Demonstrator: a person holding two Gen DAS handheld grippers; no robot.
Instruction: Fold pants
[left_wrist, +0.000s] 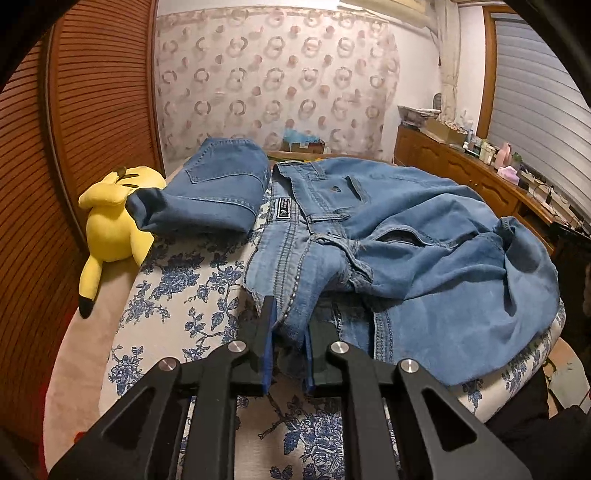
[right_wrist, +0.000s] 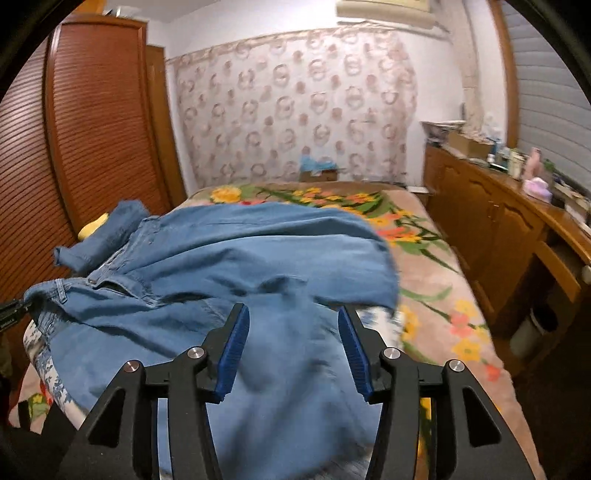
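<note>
Gripping: the left gripper (left_wrist: 290, 325) has its blue pads pinched nearly together on a bunched edge of the light blue jeans (left_wrist: 406, 251), at the near left of the garment.
Right gripper: the right gripper (right_wrist: 293, 332) stands about half open above the denim; cloth lies under and between its pads (right_wrist: 232, 350), but neither pad presses on it.
Jeans: spread in loose folds across the near end of the bed, waistband and belt loops toward the left, the bulk heaped toward the right.
Surface: a white cloth with blue flowers (left_wrist: 177, 295) lies under the jeans; beyond it, in the right wrist view, a blanket with orange and yellow flowers (right_wrist: 424, 258) covers the far part of the bed.
Folded pair: a second pair of darker jeans (left_wrist: 214, 188) sits folded at the far left, just beside the loose pair.
Toy: a yellow plush toy (left_wrist: 110, 225) lies at the left edge, touching the folded pair.
Left side: a brown slatted wardrobe (left_wrist: 55, 147).
Right side: a wooden sideboard (left_wrist: 461, 173) with small clutter on top.
</note>
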